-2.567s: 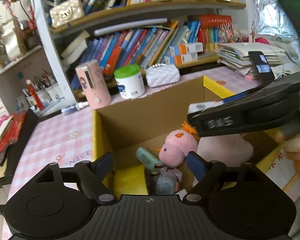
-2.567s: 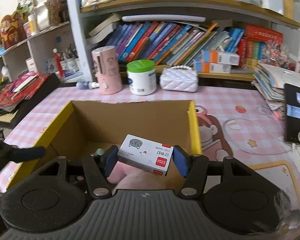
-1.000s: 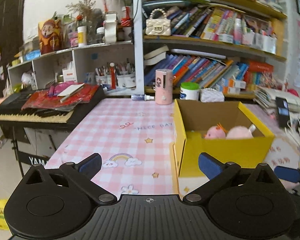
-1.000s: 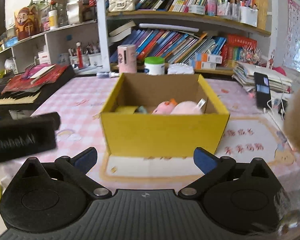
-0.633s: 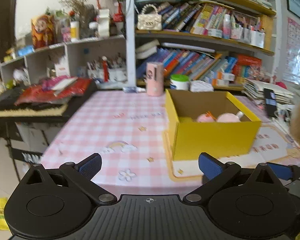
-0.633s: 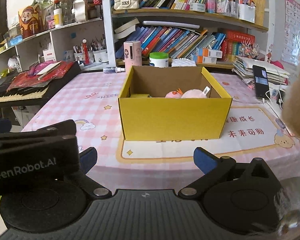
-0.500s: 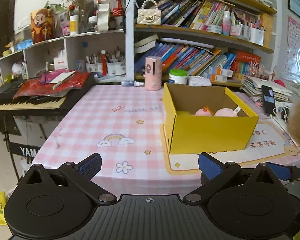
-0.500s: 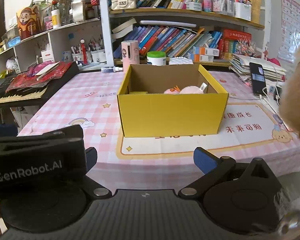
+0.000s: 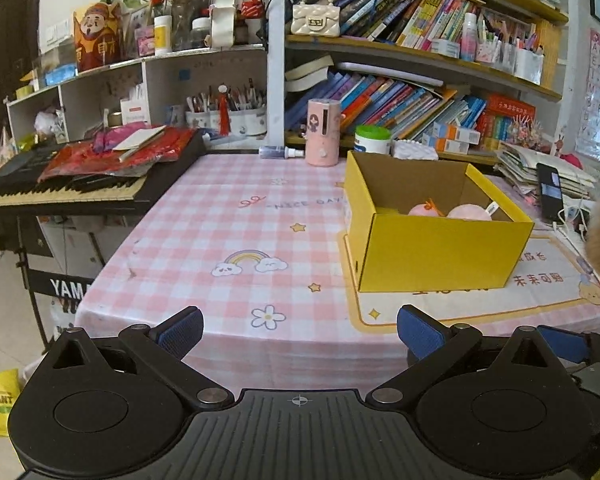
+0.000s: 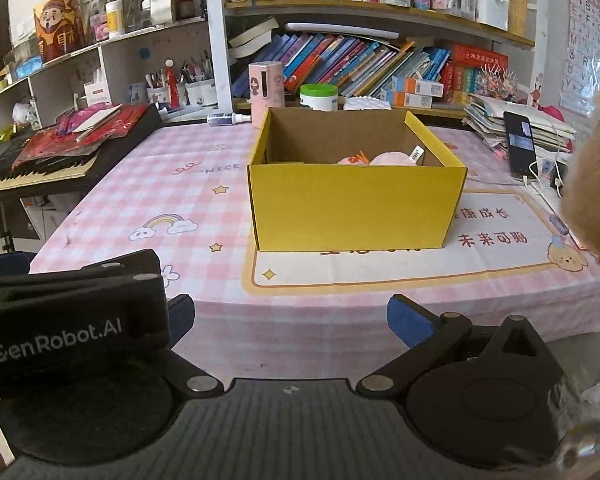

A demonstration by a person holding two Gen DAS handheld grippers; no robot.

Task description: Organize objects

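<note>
A yellow cardboard box [image 9: 436, 246] [image 10: 356, 204] stands open on the pink checked table [image 9: 228, 236] [image 10: 160, 184]. Pink plush toys [image 9: 448, 211] [image 10: 380, 159] show above its rim; the rest of its contents are hidden. My left gripper [image 9: 298, 334] is open and empty, held off the table's near edge. My right gripper [image 10: 290, 320] is open and empty too, also back from the near edge. The left gripper's black body [image 10: 68, 320] fills the lower left of the right wrist view.
A keyboard [image 9: 64, 192] piled with red items stands left of the table. Bookshelves [image 9: 400, 92], a pink cylinder [image 9: 321, 132] and a green-lidded jar [image 9: 372, 140] line the back. A phone [image 9: 550, 196] and paper stack lie at right. A tan furry shape [image 10: 592, 176] blocks the right edge.
Both grippers pulled back from over the box to beyond the table's near edge. The right gripper let go of the small white box it held; both now stand open and empty.
</note>
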